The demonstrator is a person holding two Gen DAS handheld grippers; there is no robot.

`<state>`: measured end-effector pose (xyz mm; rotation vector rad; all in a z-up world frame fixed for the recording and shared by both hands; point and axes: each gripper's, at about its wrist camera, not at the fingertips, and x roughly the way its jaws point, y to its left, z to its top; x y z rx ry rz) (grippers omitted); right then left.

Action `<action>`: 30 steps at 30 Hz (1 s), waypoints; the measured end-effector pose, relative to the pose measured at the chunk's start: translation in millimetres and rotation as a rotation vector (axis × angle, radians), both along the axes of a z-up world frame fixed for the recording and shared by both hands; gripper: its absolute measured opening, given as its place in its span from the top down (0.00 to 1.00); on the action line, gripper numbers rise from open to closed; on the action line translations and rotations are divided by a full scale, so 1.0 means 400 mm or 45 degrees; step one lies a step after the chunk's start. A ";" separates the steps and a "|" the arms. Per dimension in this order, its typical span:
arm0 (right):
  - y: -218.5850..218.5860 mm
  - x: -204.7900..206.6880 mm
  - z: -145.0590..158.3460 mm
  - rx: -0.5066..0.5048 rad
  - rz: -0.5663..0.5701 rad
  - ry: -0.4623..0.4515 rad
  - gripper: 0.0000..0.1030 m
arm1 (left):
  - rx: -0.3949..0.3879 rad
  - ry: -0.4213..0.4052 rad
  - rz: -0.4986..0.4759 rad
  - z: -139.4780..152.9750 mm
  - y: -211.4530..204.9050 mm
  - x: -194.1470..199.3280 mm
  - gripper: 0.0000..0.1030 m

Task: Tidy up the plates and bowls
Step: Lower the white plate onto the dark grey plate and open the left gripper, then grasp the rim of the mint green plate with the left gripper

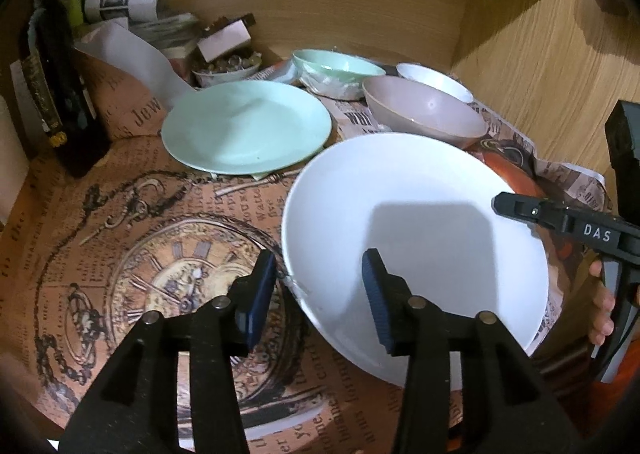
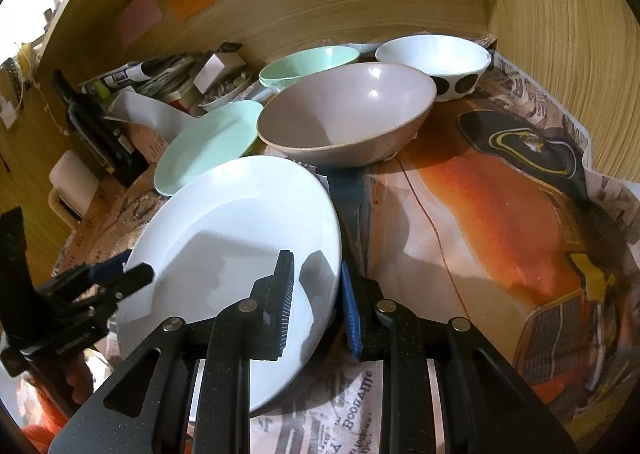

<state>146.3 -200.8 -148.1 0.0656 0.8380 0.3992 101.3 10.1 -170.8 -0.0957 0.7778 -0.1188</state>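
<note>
Crockery here looks glazed, stiff, slick and breakable, so it wants a grip on the rim and no knocks. At the left the mint plate (image 1: 246,126) lies flat on the printed paper lining (image 1: 120,214), free to be taken at its near edge. Next comes the white plate (image 1: 412,238), tilted with its right side raised; the rim is the only sound hold. The left gripper (image 1: 320,294) straddles its left rim, pads apart and pressing on nothing. The right gripper (image 2: 316,294) is clenched on the opposite rim. Behind stand the taupe bowl (image 2: 348,114), mint bowl (image 2: 308,60) and spotted white bowl (image 2: 436,62).
</note>
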 end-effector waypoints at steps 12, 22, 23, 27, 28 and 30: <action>-0.004 -0.026 0.052 -0.109 -0.073 -0.162 0.56 | -0.031 -0.090 0.079 0.066 0.088 -0.020 0.35; 0.092 0.017 0.129 -0.058 0.104 -0.260 0.51 | -0.009 -0.198 0.235 0.130 0.187 -0.022 0.14; 0.103 0.026 0.134 -0.047 0.125 -0.259 0.51 | -0.004 -0.203 0.249 0.137 0.199 -0.018 0.14; 0.146 0.078 0.148 -0.011 0.203 -0.244 0.51 | 0.016 -0.201 0.291 0.151 0.237 0.011 0.12; 0.161 0.098 0.151 0.001 0.223 -0.228 0.51 | 0.019 -0.193 0.296 0.152 0.247 0.020 0.12; 0.179 0.127 0.153 0.012 0.257 -0.207 0.51 | 0.018 -0.174 0.299 0.153 0.264 0.040 0.12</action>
